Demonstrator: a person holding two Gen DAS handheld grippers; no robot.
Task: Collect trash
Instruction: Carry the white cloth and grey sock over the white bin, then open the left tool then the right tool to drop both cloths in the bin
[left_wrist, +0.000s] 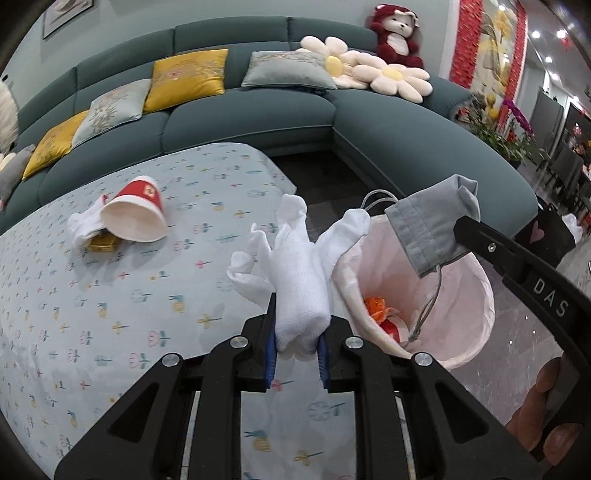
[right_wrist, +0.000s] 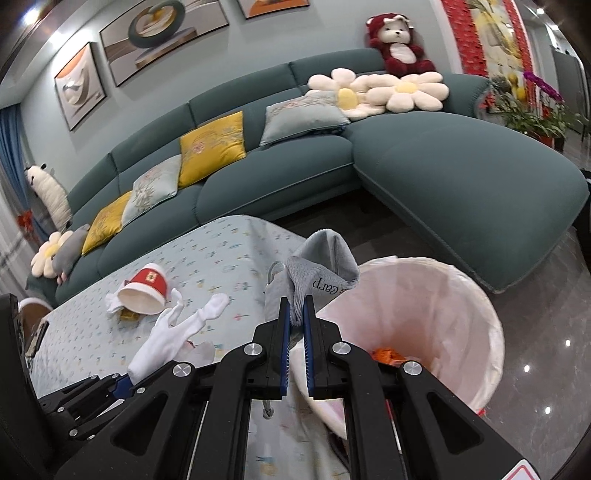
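A soft white glove (left_wrist: 295, 273) is pinched in the left gripper (left_wrist: 297, 354) beside the lined bin (left_wrist: 461, 332). A light grey mask (right_wrist: 317, 280) (floppy, easily dropped) is squeezed in the right gripper (right_wrist: 295, 332), best held by its folded middle.

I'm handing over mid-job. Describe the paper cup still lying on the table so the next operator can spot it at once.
Start at the table with the pale patterned cloth in front of the teal sofa. Toward its far left lies the paper cup, tipped on its side with its white mouth facing the camera. It is the only red item there, resting against a white glove.
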